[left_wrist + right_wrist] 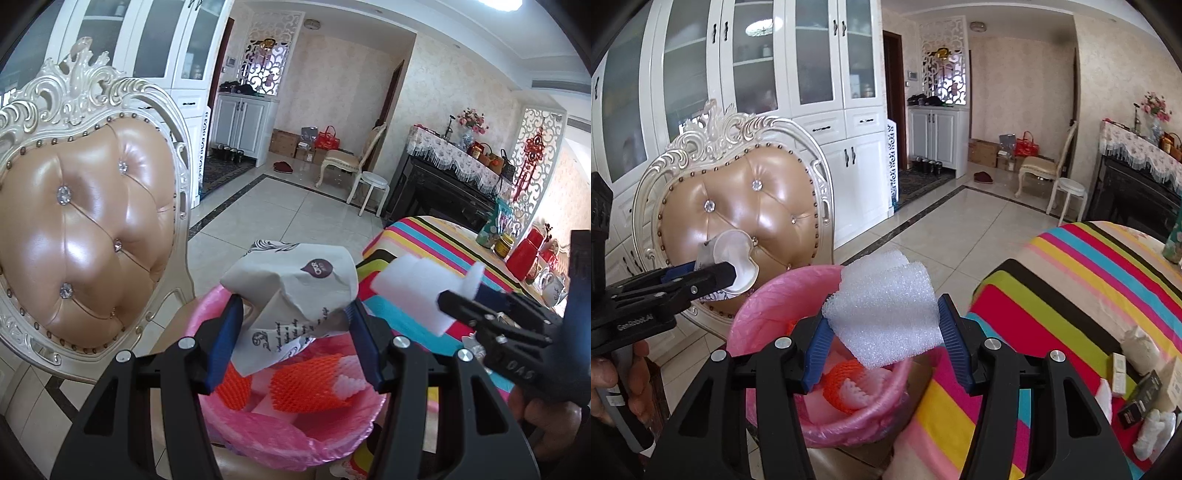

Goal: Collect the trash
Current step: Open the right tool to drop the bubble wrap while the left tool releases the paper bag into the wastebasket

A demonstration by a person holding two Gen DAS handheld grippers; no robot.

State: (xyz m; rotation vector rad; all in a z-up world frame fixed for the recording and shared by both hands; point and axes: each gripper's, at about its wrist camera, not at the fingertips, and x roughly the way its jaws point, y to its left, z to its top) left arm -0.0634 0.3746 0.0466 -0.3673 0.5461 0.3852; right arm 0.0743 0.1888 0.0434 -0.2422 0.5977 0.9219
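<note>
Left tool (291,328) and right tool (882,339) each clamp something, side by side.

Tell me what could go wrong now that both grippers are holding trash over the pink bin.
1. The crumpled paper bag in the left gripper looks wide against the pink-lined bin, so it may catch the rim and fall to the floor.
2. The white foam piece in the right gripper is light and could drift past the rim.
3. The two grippers are close together, so they might collide.
</note>
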